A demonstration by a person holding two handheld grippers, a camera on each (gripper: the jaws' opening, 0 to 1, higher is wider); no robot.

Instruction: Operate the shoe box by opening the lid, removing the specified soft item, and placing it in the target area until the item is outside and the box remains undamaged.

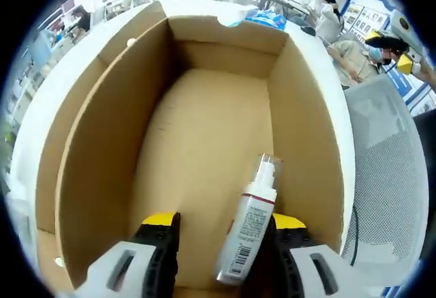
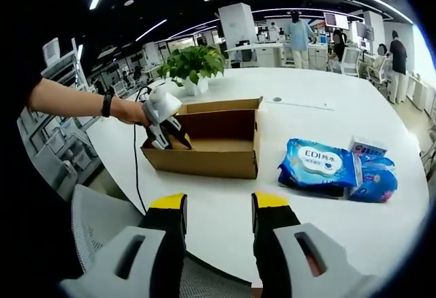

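On the white surface [image 2: 225,206] I see the open cardboard shoe box [image 2: 211,149], with blue wipe packs [image 2: 320,164] reading "EDI" lying well apart to its side, a potted plant [image 2: 193,63] behind it, and a mesh chair [image 1: 388,168] by the edge. My left gripper [image 1: 218,240] sits inside the box, jaws apart around a white tube [image 1: 249,224] lying on the floor; I cannot tell whether they touch it, and its label is too small to read. My right gripper [image 2: 218,209] hangs open and empty above the surface, short of the box.
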